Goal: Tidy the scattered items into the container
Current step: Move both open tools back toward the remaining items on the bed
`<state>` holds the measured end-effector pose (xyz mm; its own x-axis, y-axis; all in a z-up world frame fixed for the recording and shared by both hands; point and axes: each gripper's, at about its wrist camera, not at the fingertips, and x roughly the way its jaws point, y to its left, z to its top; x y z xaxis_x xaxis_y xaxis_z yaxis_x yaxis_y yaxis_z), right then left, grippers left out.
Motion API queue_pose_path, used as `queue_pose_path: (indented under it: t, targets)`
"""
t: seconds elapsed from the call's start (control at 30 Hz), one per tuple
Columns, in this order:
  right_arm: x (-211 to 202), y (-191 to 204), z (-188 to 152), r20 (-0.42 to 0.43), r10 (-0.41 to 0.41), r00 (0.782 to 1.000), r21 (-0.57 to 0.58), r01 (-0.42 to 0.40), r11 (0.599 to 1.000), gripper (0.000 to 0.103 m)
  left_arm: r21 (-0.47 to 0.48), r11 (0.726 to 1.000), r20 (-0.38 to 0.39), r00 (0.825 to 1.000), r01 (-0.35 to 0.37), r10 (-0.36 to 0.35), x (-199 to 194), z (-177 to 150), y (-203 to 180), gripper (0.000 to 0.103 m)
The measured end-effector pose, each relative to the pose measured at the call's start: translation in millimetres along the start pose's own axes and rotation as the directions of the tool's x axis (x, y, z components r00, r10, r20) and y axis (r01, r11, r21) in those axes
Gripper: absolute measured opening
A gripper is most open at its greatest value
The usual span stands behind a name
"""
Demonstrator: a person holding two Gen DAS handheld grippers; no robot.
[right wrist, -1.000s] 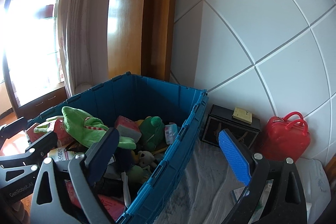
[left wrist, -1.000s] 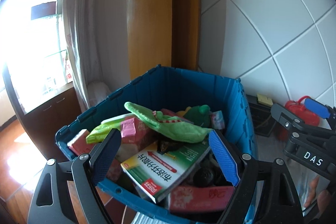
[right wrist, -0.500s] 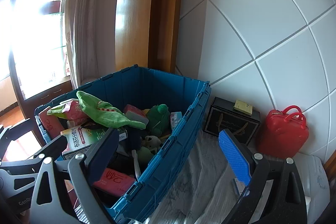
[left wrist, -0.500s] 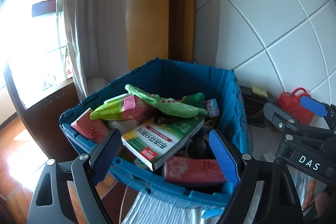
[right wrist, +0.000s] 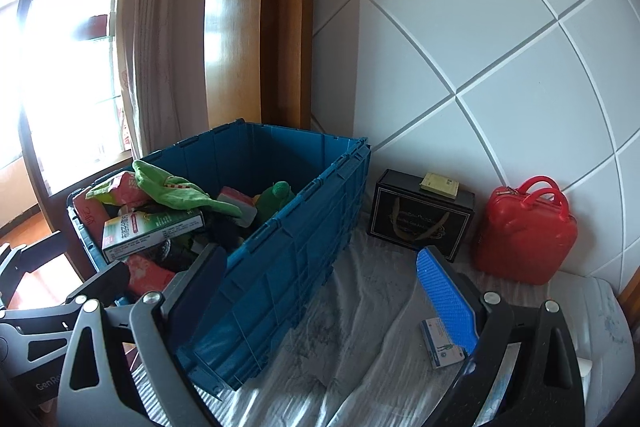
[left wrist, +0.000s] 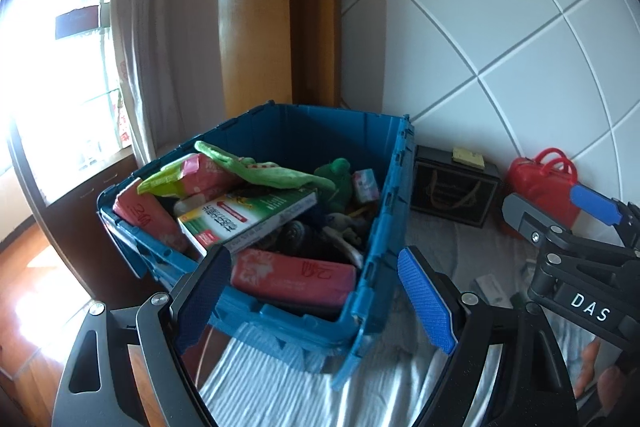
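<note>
A blue plastic crate [left wrist: 376,227] [right wrist: 288,239] stands on a bed with a striped sheet. It is full of things: a green-and-white box [left wrist: 244,219], red packets [left wrist: 292,277], a green cloth [left wrist: 264,173] and a green plush toy [right wrist: 276,193]. My left gripper [left wrist: 316,303] is open and empty, just in front of the crate's near corner. My right gripper [right wrist: 328,299] is open and empty too, above the sheet beside the crate. A small white-and-blue box [right wrist: 440,345] lies on the sheet by the right gripper's right finger.
A black gift box [right wrist: 420,223] with a yellow pad on top and a red case [right wrist: 524,231] stand against the white panelled wall. A curtain and a bright window are at the left. The bed's edge drops to a wooden floor [left wrist: 24,291].
Both grippers have pulled back and up from the crate, so the crate looks smaller and more of the sheet shows. Both stayed open and empty.
</note>
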<state>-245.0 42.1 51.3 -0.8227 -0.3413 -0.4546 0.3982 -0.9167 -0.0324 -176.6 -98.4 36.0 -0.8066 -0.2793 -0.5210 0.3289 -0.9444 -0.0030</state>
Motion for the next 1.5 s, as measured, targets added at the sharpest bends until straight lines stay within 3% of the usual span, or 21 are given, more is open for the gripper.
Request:
queue_pose_path:
  t: [0.23,0.47,0.63,0.77,0.93,1.13,1.4,1.5]
  targets:
    - [-22,-69,-39,-0.025,0.029,0.999,-0.003,-0.029,1.000,0.097,-0.038,0.999,-0.037,0.999,-0.038,0.037,-20,-34,-62,0.086]
    - [-38,-137,-81,-0.062,0.038,0.997,0.021,-0.037,0.999,0.098,-0.005,1.000,-0.097,0.995,-0.010,0.010,-17,-63,-122,0.086]
    - [-45,-189,-114,-0.115,-0.015,0.993,0.091,0.026,0.996,0.098,0.046,0.999,-0.140,0.990,0.023,-0.017,-8,-79,-162,0.086]
    - [-48,-228,-141,-0.170,-0.076,0.983,0.150,0.102,0.983,0.098,0.085,0.992,-0.173,0.982,0.093,-0.078,8,-87,-194,0.086]
    - [-55,-273,-179,-0.248,-0.158,0.956,0.214,0.213,0.953,0.098,0.130,0.972,-0.224,0.961,0.193,-0.161,27,-96,-234,0.086]
    - [-65,-328,-225,-0.348,-0.241,0.906,0.277,0.345,0.897,0.098,0.181,0.946,-0.306,0.930,0.269,-0.206,52,-115,-281,0.086]
    - [-74,-418,-282,-0.462,-0.275,0.843,0.299,0.440,0.847,0.098,0.180,0.950,-0.404,0.900,0.255,-0.165,85,-143,-346,0.086]
    - [-68,-461,-294,-0.489,-0.259,0.833,0.297,0.438,0.848,0.098,0.172,0.958,-0.434,0.890,0.231,-0.137,96,-154,-372,0.086]
